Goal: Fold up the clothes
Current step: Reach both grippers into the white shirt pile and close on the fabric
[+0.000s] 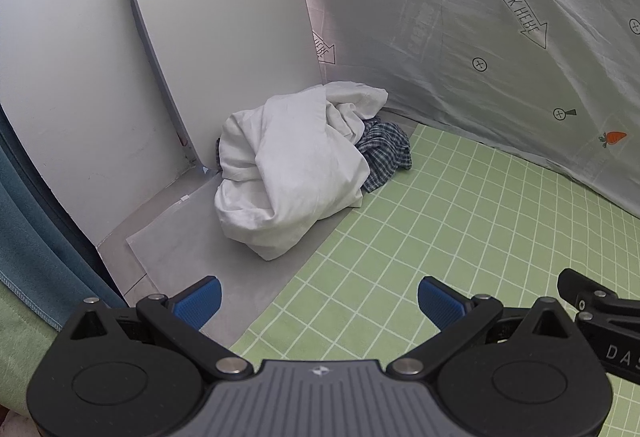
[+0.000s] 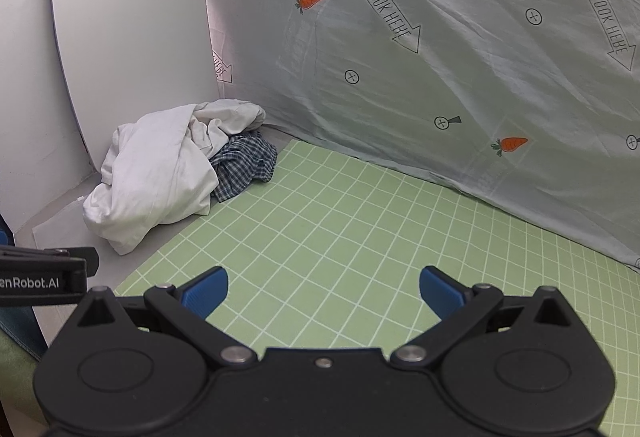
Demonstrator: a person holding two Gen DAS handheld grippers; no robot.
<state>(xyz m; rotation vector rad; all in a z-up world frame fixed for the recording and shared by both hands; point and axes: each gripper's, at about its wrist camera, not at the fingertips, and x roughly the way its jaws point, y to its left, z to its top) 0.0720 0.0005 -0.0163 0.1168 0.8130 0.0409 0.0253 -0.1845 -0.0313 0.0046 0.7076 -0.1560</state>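
Observation:
A crumpled white garment (image 1: pixel 280 165) lies in a heap in the far left corner, partly on a dark blue checked garment (image 1: pixel 384 153) that sticks out at its right. Both also show in the right wrist view, the white one (image 2: pixel 156 173) and the checked one (image 2: pixel 244 165). My left gripper (image 1: pixel 319 303) is open and empty, well short of the heap. My right gripper (image 2: pixel 323 291) is open and empty over the green mat, to the right of the heap.
A green grid mat (image 2: pixel 360 221) covers the table; a grey sheet (image 1: pixel 192 245) lies under the heap. White boards (image 1: pixel 208 17) stand at the left. A pale printed cloth with carrots (image 2: pixel 440 37) hangs behind. A teal cloth (image 1: pixel 28 221) hangs at the left edge.

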